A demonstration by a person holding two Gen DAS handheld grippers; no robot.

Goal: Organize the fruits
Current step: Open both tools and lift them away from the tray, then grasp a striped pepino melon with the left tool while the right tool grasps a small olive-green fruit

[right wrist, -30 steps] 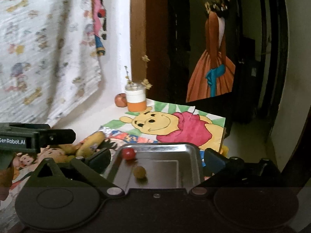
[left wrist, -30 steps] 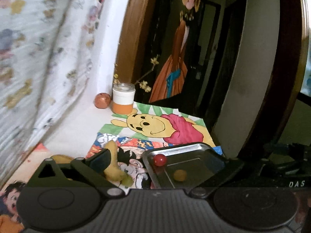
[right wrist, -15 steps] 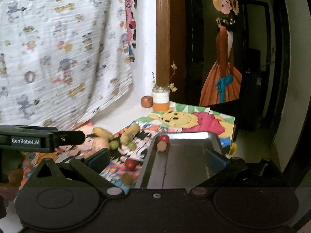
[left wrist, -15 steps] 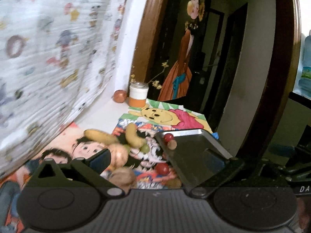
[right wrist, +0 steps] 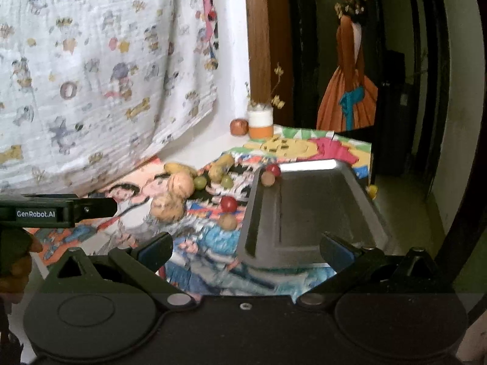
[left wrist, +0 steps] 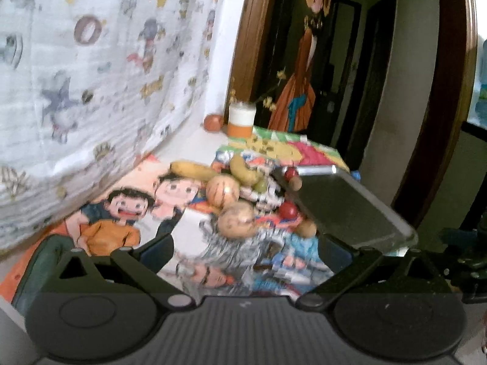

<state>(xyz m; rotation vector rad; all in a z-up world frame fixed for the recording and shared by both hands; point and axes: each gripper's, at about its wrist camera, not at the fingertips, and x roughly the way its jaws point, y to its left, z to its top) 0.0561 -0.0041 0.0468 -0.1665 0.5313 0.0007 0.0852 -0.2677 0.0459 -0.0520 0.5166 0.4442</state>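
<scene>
Looks like the between-picks part of the sort: both grippers hanging back over the near edge of the desk (right wrist: 210, 152), nothing in either one. Left gripper (left wrist: 245, 248) fingers spread wide, empty. Right gripper (right wrist: 246, 248) same deal, wide open and holding nothing.

Metal tray (right wrist: 359, 210) sitting at the right edge, with just a red berry (right wrist: 273, 169) and a small tan fruit (right wrist: 268, 179) tucked in its far left corner. Rest of the fruit loose on the cartoon mats left of it: two bananas (right wrist: 220, 165), two green grapes (right wrist: 199, 182), two pale round fruits (right wrist: 180, 184), plus a cherry (right wrist: 229, 203) and a brown nut-like ball (right wrist: 227, 222) just beside the tray's left wall. Lone apple (right wrist: 239, 126) at the far edge next to a jar (right wrist: 260, 123).

Best guess for next: drop onto the cherry or brown ball, closest to the tray. Both small and round, so needs a centred, gentle pinch or off it rolls.

Readable text: "GenRobot.AI" on the left gripper's side, seen from the right wrist. Nothing else legible, too blurry.
</scene>
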